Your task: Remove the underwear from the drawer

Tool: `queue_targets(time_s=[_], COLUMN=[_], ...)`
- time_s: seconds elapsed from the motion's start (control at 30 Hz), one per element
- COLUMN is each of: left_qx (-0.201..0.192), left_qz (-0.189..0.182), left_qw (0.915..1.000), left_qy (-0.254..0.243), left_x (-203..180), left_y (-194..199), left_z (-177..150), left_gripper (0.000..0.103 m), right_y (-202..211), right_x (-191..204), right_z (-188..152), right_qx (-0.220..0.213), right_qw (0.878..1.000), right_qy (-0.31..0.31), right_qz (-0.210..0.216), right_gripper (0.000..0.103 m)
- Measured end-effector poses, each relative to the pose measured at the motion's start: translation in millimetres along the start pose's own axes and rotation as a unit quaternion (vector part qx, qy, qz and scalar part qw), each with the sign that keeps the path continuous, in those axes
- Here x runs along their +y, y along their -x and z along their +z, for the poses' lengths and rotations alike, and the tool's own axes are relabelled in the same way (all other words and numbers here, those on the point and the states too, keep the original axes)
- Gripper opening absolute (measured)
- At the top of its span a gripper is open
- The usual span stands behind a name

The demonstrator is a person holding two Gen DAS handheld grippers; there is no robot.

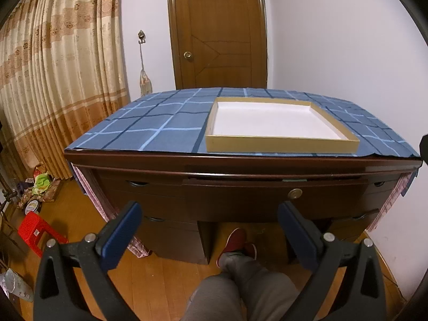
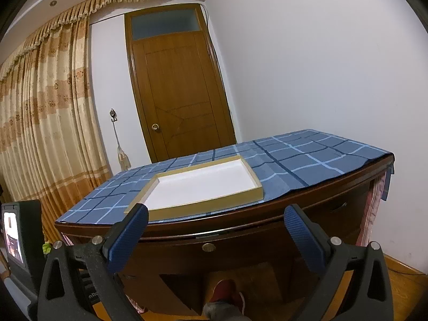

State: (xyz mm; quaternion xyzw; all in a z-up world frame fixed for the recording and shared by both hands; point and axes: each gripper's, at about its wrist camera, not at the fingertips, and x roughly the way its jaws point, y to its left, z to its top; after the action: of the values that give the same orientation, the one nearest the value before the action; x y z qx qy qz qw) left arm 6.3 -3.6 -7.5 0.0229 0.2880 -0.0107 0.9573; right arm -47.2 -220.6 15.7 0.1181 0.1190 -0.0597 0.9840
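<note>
Plainly, two tongs, left (image 1: 210, 214) and right (image 2: 216, 219), gape empty before one seemingly shut drawer (image 1: 267, 195).

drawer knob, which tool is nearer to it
Hard to call, perhaps the right. Right tool is open with the knob between its fingers; left tool is open, knob up-right.

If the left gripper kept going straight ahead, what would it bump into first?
Probably the dark wooden drawer front of the desk, near its round brass knob. The left gripper is open and nothing shows between it and the drawer, though depth is hard to judge.
</note>
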Motion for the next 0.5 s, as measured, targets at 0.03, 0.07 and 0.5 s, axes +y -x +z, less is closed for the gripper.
queue_targets(time_s=[0.03, 0.07, 0.5], left_qx=[0.001, 0.001, 0.0], left_qz=[-0.001, -0.001, -0.002], left_qw=[1.0, 1.0, 1.0], left_qy=[0.0, 0.001, 0.007], left_x=[0.8, 1.3, 3.4], left_y=[-0.5, -0.9, -8.0], left_z=[-0.4, -0.7, -1.4], left_gripper=[0.103, 0.103, 0.103], right_y=[-0.7, -2.0, -8.1], right_x=[-0.5, -1.3, -3.3], right_z=[-0.4, -0.2, -3.4], right_qx=[0.001, 0.002, -0.002], right_qw=[1.0, 1.0, 1.0], right_qy=[-0.001, -0.002, 0.005], right_qz=[0.0, -0.001, -0.007], right_gripper=[0.103, 0.103, 0.103])
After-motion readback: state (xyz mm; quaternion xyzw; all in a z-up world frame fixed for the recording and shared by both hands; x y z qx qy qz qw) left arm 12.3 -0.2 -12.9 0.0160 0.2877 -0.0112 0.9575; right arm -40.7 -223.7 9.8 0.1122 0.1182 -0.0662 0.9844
